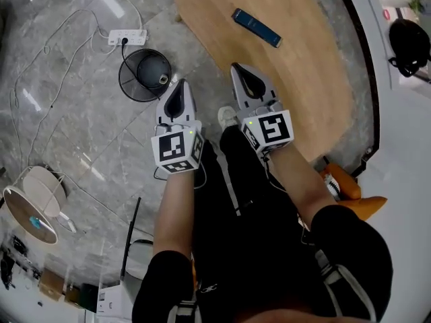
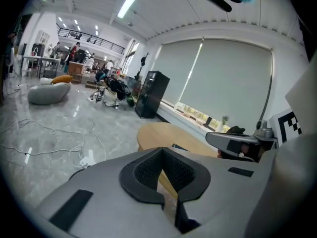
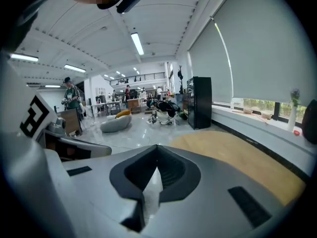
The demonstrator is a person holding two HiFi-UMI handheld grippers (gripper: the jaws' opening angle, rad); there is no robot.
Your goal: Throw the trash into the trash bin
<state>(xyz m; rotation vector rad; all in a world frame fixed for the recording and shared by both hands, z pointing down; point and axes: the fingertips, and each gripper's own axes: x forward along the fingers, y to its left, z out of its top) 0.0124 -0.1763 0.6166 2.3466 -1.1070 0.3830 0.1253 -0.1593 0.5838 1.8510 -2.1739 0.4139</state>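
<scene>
A round black mesh trash bin (image 1: 145, 75) stands on the grey marble floor, just left of the table. My left gripper (image 1: 178, 87) hangs in the air beside and above it, jaws shut with nothing between them (image 2: 162, 155). My right gripper (image 1: 241, 69) is level with it, over the near edge of the wooden table (image 1: 303, 52), also shut and empty (image 3: 157, 157). A flat dark blue object (image 1: 256, 27) lies on the table beyond the right gripper. No trash shows in either gripper.
A white power strip (image 1: 126, 38) with trailing cables lies on the floor behind the bin. A white floor fan (image 1: 34, 204) stands at the left. An orange object (image 1: 345, 188) lies by the person's right side. A white ledge (image 1: 404, 113) runs along the table's far side.
</scene>
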